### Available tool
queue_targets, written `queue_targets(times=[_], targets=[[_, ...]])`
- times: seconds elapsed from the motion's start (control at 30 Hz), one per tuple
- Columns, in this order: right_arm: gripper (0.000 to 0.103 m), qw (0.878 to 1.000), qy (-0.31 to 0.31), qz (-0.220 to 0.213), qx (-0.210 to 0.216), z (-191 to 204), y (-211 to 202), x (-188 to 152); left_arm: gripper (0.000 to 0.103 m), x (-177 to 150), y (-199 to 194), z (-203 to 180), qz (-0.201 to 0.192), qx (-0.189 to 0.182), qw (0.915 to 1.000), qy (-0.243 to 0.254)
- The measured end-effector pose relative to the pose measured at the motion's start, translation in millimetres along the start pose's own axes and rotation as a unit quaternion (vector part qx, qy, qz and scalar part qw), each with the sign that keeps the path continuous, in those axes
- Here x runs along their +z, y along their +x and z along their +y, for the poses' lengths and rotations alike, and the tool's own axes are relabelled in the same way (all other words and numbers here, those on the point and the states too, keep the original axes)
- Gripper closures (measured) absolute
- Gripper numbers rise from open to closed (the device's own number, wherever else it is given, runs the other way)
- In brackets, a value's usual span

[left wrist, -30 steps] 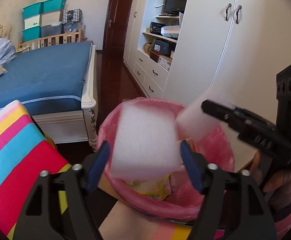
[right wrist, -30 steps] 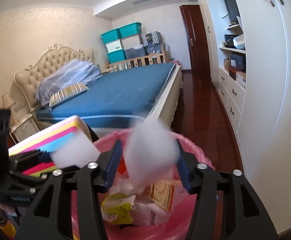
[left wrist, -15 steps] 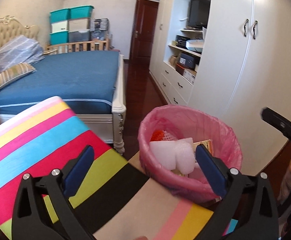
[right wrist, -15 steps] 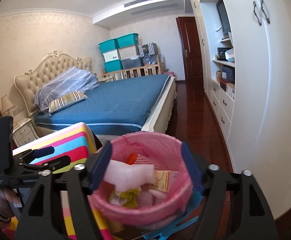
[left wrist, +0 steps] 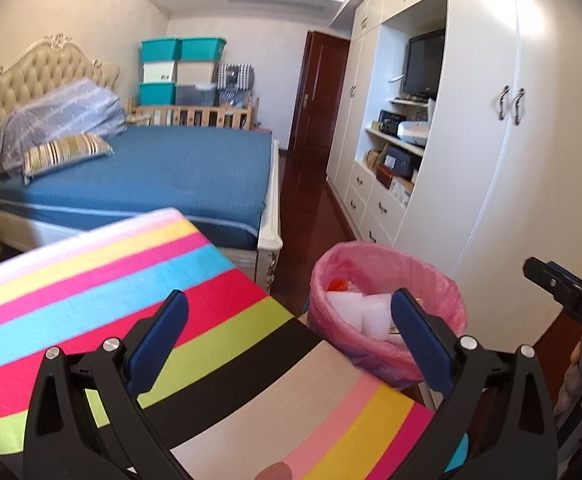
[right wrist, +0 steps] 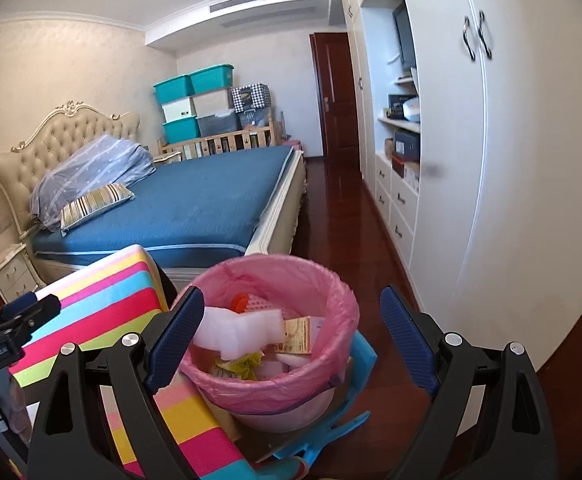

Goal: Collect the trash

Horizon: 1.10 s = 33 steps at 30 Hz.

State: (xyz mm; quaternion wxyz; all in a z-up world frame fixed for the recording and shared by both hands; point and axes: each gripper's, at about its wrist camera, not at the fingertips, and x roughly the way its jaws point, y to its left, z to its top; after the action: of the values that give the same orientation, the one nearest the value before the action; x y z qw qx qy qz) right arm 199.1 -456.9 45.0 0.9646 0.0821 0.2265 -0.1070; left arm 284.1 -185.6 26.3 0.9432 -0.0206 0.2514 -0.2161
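Trash (right wrist: 243,330) is lying in the pink-lined bin (right wrist: 331,280) beside the table (left wrist: 91,280), since both tongs (left wrist: 289,334) (right wrist: 293,336) are gaping empty.

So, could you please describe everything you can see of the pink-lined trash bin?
The trash bin is a small round pail lined with a thin, wrinkled pink plastic bag folded out over its rim. It stands upright and open beside the striped tabletop, on something light blue. Inside lie white foam pieces, a yellow wrapper, a small tan carton and an orange item. Both grippers are open and clear of it.
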Motion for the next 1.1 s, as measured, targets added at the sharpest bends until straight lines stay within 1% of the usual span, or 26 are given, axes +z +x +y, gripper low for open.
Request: queue_targets(times=[0.1, 0.2, 0.27, 0.4, 0.5, 0.63, 0.8, 0.9, 1.0, 1.1], targets=[[0.019, 0.999, -0.027, -0.018, -0.005, 12.1, -19.5, 9.4, 0.005, 8.2, -25.2, -1.6, -0.021, -0.008, 0.9997, 0.004], [0.019, 0.998, -0.051, -0.042, -0.013, 24.8, -40.5, 14.9, 0.005, 14.3, -46.3, -5.4, -0.034, -0.014, 0.9991, 0.018], [0.019, 0.997, -0.058, -0.054, -0.015, 29.9, -50.6, 17.1, 0.005, 15.9, -57.7, -8.8, -0.042, -0.007, 0.9986, 0.031], [0.019, 0.997, -0.049, -0.064, -0.013, 30.7, -63.4, 14.6, 0.005, 12.8, -71.5, -10.9, -0.046, -0.015, 0.998, 0.039], [0.019, 0.997, -0.048, -0.053, -0.009, 32.0, -65.9, 4.7, 0.005, 7.9, -73.5, -6.8, -0.043, -0.01, 0.998, 0.045], [0.019, 0.998, -0.058, -0.028, -0.012, 33.4, -62.2, -11.3, 0.005, -3.5, -72.2, -2.9, -0.03, -0.004, 0.9986, 0.044], [0.019, 0.999, -0.048, 0.005, 0.003, 29.7, -55.5, -33.9, 0.005, -18.9, -61.5, -0.9, -0.003, -0.003, 0.999, 0.045], [0.019, 0.998, -0.045, 0.03, 0.017, 30.2, -50.2, -46.7, 0.005, -27.4, -56.1, -4.8, 0.015, 0.003, 0.9983, 0.056], [0.019, 0.997, -0.053, 0.043, 0.024, 30.6, -51.4, -58.9, 0.005, -33.1, -53.9, -9.1, 0.028, 0.011, 0.9976, 0.062], [0.019, 0.996, -0.059, 0.056, 0.03, 29.5, -52.0, -68.3, 0.005, -38.3, -51.9, -16.3, 0.036, 0.009, 0.9969, 0.069]])
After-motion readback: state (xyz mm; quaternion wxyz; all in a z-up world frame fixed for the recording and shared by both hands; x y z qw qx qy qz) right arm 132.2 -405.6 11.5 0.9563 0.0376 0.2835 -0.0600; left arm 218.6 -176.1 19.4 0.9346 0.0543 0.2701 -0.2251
